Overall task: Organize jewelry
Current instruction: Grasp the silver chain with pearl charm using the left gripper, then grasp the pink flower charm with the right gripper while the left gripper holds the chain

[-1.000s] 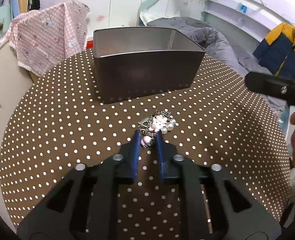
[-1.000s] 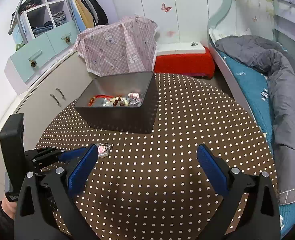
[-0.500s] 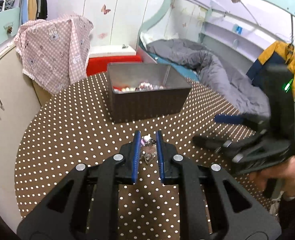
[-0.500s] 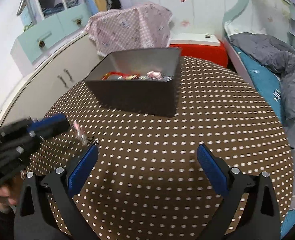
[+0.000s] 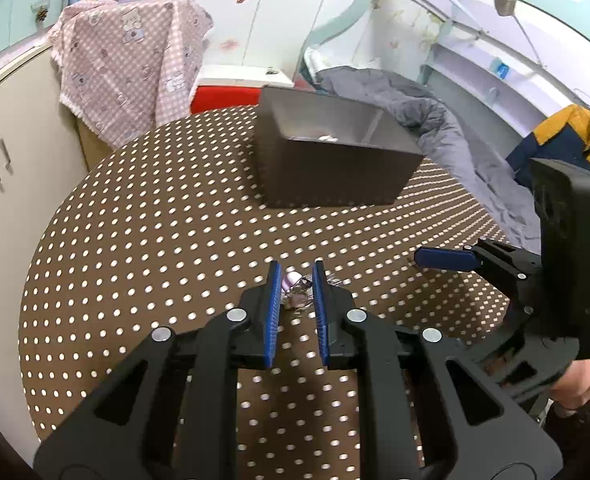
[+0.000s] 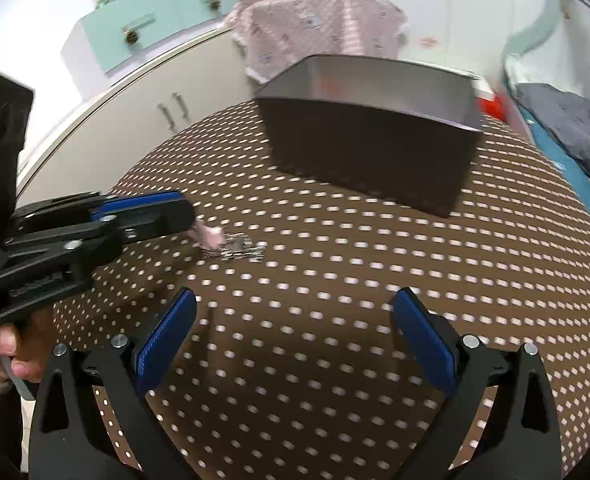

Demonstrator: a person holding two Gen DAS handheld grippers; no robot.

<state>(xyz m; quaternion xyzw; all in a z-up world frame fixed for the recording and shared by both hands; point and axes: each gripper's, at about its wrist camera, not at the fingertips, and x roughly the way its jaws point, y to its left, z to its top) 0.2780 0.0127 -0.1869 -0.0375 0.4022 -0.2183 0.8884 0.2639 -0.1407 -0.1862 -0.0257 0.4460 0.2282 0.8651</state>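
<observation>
The left gripper [image 5: 297, 280] is closed narrowly on a pink-beaded chain [image 6: 231, 246], whose loose end trails on the dotted tablecloth [image 5: 143, 240]. The right gripper [image 6: 295, 334] hangs wide open and empty nearby. The chain should be lifted until clear of the cloth, then carried over the dark box [image 5: 335, 160] before release, so nothing snags its near wall

Box [image 6: 369, 160] contents mostly hidden

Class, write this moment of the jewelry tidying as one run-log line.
left tool: shut on charm bracelet, chain trailing on table | right tool: open, empty | box: behind, apart
</observation>
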